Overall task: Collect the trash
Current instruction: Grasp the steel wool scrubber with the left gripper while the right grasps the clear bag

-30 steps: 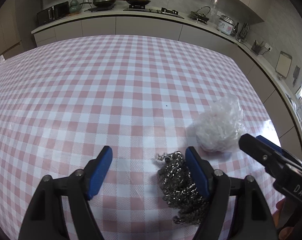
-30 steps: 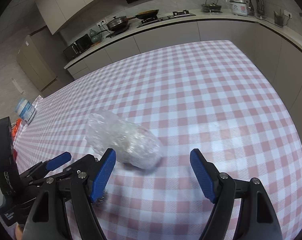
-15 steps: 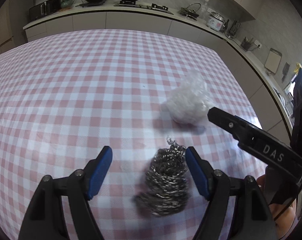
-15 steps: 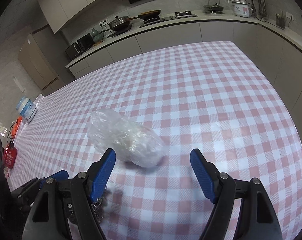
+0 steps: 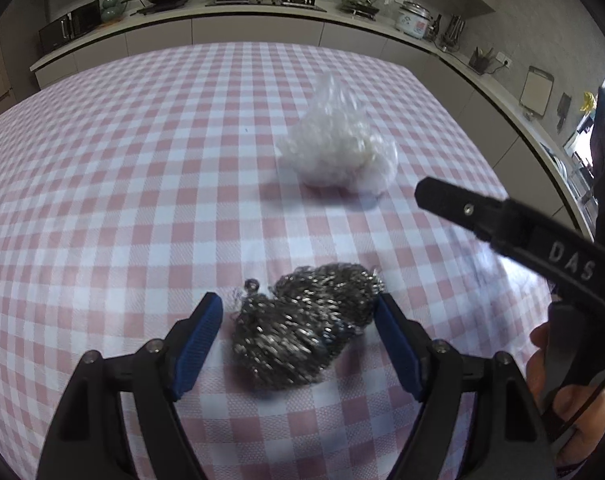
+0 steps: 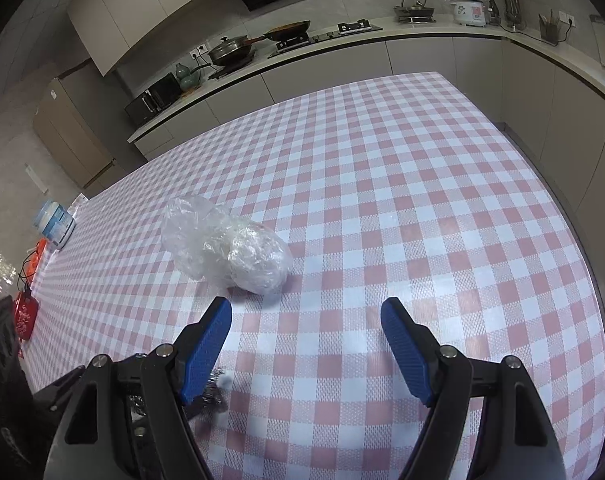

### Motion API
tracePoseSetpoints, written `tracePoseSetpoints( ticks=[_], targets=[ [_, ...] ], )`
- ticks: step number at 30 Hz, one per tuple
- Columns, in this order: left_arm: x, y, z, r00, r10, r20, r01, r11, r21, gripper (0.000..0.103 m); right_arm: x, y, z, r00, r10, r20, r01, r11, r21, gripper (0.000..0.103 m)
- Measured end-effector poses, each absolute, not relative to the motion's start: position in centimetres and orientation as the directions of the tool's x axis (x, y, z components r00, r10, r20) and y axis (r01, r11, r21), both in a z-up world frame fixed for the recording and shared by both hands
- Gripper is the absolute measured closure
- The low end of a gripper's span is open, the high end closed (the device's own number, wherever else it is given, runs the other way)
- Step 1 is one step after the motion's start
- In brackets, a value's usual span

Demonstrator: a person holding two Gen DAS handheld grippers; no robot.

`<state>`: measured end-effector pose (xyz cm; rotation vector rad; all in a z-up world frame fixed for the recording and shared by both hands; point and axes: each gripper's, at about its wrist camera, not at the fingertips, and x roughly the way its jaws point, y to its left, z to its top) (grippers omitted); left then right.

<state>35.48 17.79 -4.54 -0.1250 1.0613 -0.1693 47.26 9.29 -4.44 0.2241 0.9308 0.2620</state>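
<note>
Now the left hand-held gripper (image 5: 298,322) straddles the steel-wool scourer (image 5: 306,324), a loose silvery wad lying on the checked desk (image 5: 142,184). Its jaws are opening a little and stand apart: the scourer sits between the blue pads, the pad at 3 o'clock just beside or brushing the wad's edge, the one at 9 o'clock clear of it. Nothing is gripped yet.

The right hand-held gripper (image 6: 306,344) is also apart and empty over bare cloth. The crumpled clear plastic bag (image 6: 226,252) lies beyond its tips at about 11 o'clock in its own view, near but not between the pads. In the left wrist view the same bag (image 5: 338,152) rests at about 1 o'clock from the scourer, apart from it, with the right tool's black finger reaching in from 3 o'clock.

To do this step well, I would centre the left tool so both pads flank the thick middle of the scourer, lower it until the tips nearly meet the cloth, then close firmly; the springy coil will likely squash a good deal before it holds, and loose strands at 10 o'clock may snag the cloth. The right tool probably needs to shift toward 11 o'clock and bracket the bag's dense white lump, not the thin flap, which would likely slip. Keep the two tools from knocking together; they are close. No bin shows in either view.
</note>
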Motion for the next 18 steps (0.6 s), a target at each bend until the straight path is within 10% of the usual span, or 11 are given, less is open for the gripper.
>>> tracePoseSetpoints(
  ticks=[4, 6, 18],
  targets=[
    [35.2, 17.4, -4.3, 0.511, -0.198, -0.836, 0.091, 0.980, -0.176, 0.033, 46.9, 9.2, -4.7, 0.564, 0.318, -0.762, -0.128, 0.945, 0.300, 0.024],
    [35.4, 17.7, -4.3, 0.516, -0.210, -0.831, 0.094, 0.978, -0.188, 0.058, 46.9, 9.4, -4.8, 0.560, 0.319, -0.764, -0.128, 0.945, 0.301, 0.024],
    [36.5, 22.2, -4.3, 0.554, -0.198, -0.809, 0.027, 0.975, -0.220, 0.066, 48.6, 12.6, -5.1, 0.547, 0.334, -0.767, -0.167, 0.942, 0.291, 0.024]
  ],
)
